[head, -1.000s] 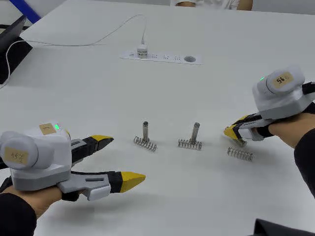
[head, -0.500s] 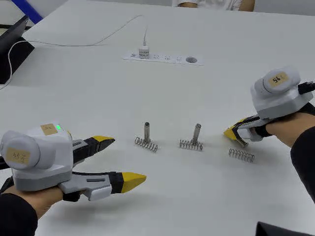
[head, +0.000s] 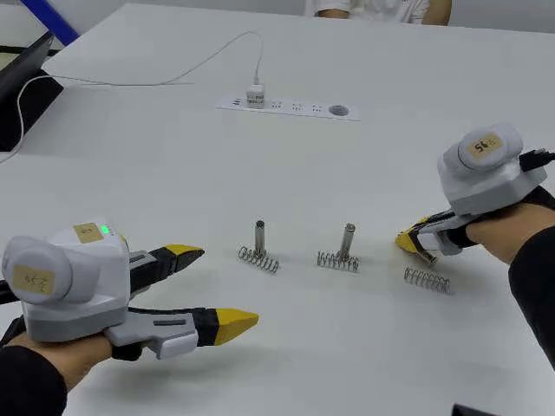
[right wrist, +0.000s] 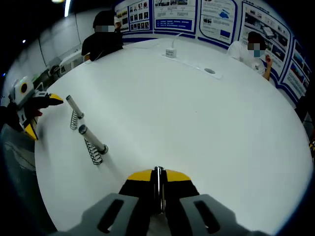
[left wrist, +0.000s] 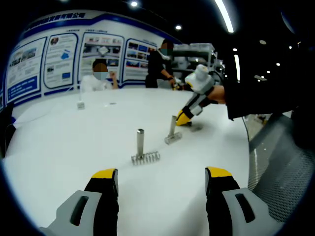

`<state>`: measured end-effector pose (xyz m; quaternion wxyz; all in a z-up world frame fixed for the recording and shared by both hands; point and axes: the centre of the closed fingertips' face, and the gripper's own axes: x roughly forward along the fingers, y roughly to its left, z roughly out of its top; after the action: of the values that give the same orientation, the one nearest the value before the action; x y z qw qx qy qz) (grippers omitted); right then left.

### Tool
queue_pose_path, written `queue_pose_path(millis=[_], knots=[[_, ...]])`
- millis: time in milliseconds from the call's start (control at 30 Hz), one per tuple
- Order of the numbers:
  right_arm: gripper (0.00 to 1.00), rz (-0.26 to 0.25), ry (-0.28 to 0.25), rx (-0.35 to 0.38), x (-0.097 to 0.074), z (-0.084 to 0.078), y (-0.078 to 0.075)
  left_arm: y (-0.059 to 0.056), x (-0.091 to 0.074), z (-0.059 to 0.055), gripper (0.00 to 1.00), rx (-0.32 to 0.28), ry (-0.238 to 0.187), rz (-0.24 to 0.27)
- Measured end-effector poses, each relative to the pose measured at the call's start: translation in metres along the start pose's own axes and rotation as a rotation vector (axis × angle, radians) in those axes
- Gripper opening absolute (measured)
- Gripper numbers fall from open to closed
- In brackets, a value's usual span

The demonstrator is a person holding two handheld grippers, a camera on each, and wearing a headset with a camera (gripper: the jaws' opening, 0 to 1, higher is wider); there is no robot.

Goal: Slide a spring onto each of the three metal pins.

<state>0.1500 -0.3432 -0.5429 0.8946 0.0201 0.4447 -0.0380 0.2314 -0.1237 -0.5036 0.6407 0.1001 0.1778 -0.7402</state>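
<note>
Metal pin (right wrist: 158, 187) clamped at 3 o'clock
The metal pin is pinched between the closed jaws of the right gripper (head: 408, 242); the left gripper (head: 221, 287), at 8 o'clock, is held wide open and empty.

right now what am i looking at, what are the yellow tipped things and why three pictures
No robot here: a person holds two grey tools with yellow-tipped tongs. The large picture is from a camera on the person's head; the two round ones are from cameras on the tools. The left tongs are open, empty. The right tongs are shut on a thin metal piece, probably a pin. On the white table one upright metal pin and a second pin stand, each with a coiled wire spring lying at its base; a third spring lies loose near the right tongs.
</note>
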Motion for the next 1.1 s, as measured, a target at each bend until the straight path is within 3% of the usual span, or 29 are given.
queue_pose_path(millis=[233, 533, 1100], knots=[[0.09, -0.01, 0.0, -0.005, -0.001, 0.0, 0.001, 0.0, 0.0, 0.0, 0.73, 0.002, 0.002, -0.001], [0.09, -0.006, -0.047, 0.033, -0.018, 0.006, 0.0, 0.001, -0.001, 0.0, 0.72, 0.0, 0.002, -0.001], [0.09, -0.012, -0.113, 0.017, -0.043, 0.009, 0.01, 0.0, -0.002, 0.003, 0.72, 0.004, -0.005, 0.0]])
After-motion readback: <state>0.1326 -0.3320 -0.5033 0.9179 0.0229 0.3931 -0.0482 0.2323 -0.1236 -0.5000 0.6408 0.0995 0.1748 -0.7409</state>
